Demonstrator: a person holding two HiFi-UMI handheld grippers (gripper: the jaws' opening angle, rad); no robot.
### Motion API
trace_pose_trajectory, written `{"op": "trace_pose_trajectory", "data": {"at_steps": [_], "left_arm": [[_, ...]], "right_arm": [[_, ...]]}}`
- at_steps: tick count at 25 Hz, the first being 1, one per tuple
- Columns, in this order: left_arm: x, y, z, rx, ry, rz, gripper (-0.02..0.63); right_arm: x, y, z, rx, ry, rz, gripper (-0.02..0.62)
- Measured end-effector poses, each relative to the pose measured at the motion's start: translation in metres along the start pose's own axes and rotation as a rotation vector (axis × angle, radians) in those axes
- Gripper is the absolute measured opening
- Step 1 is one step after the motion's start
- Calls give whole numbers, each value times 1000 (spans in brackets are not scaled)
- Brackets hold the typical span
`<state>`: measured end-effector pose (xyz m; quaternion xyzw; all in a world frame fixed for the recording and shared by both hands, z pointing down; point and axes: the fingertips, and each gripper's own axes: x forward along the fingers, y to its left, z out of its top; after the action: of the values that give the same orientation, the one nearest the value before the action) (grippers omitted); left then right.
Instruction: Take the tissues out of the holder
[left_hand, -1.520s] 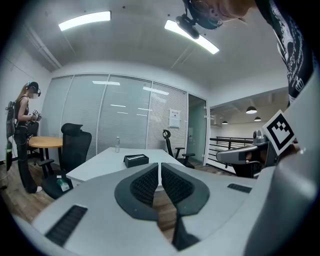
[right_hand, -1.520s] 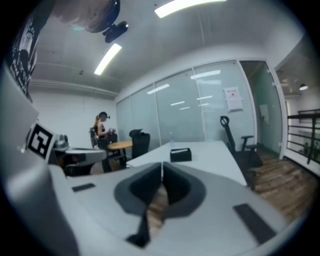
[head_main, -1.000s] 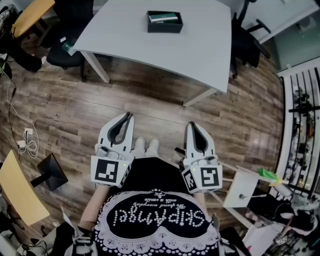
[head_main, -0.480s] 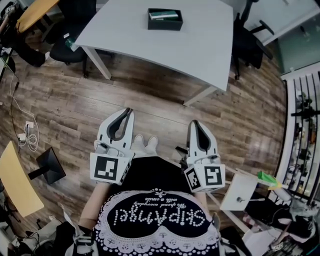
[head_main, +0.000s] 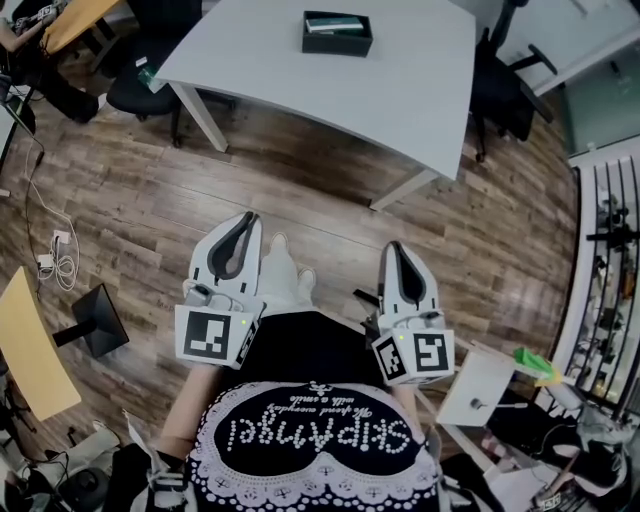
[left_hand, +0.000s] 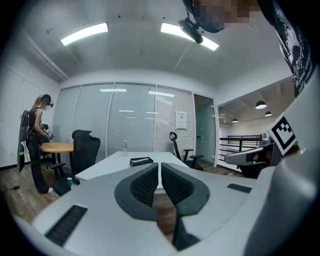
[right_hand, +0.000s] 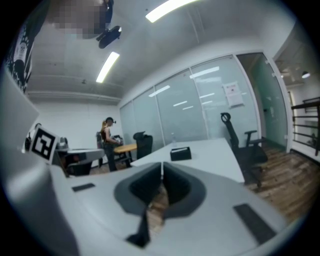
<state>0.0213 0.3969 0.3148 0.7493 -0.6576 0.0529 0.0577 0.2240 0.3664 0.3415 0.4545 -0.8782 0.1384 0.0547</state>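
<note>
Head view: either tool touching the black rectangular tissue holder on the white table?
No, left tool and right tool are over the wooden floor, apart from the black rectangular tissue holder.

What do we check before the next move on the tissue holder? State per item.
1. Target found: ok, black holder sits on the white table.
2. Contents: ok, tissues visible inside it.
3. Left side free: ok, left gripper has its jaws together with nothing between.
4. Right side free: ok, right gripper the same.
5. Jaws ready to grasp: not ok, both shut.
6. Reach: not ok, both are over the floor, short of the table.
</note>
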Motion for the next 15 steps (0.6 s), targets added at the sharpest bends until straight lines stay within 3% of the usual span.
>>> {"op": "trace_pose_trajectory", "data": {"at_steps": [8, 15], "left_arm": [[25, 16, 1, -18, 15, -26, 37], [73, 53, 4, -53, 29, -57, 37]], "right_arm": [[25, 2, -3, 16, 39, -14, 34], [83, 2, 13, 29, 44, -34, 34]]}}
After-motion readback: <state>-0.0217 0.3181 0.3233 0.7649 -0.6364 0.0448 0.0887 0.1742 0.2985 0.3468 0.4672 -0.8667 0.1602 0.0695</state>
